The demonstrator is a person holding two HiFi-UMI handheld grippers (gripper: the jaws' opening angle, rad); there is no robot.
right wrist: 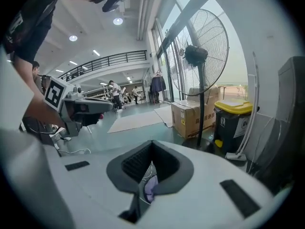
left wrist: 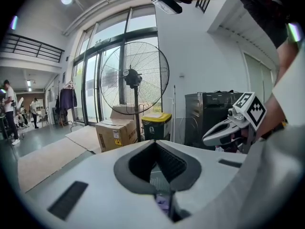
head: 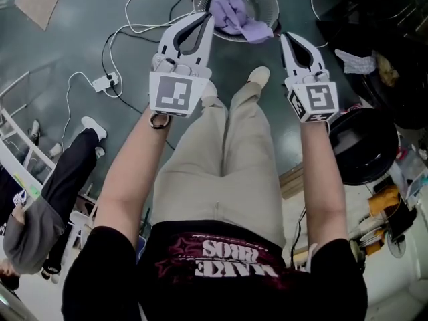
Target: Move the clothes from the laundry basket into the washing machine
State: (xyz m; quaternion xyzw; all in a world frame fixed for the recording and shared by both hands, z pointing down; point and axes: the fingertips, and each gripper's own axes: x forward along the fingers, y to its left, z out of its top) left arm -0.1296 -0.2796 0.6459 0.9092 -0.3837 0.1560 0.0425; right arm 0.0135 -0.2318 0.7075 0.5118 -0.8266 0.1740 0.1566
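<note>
Both jaw pairs pressing together, empty; I am holding left gripper (head: pixel 204 19) and right gripper (head: pixel 287 38) near the laundry basket (head: pixel 269 0).

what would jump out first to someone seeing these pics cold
Two white grippers held out side by side, the left gripper and right gripper, both shut and empty, above the person's beige trousers. Just beyond their tips sits a round laundry basket with purple clothes in it. In the gripper views, a tall standing fan dominates.
</note>
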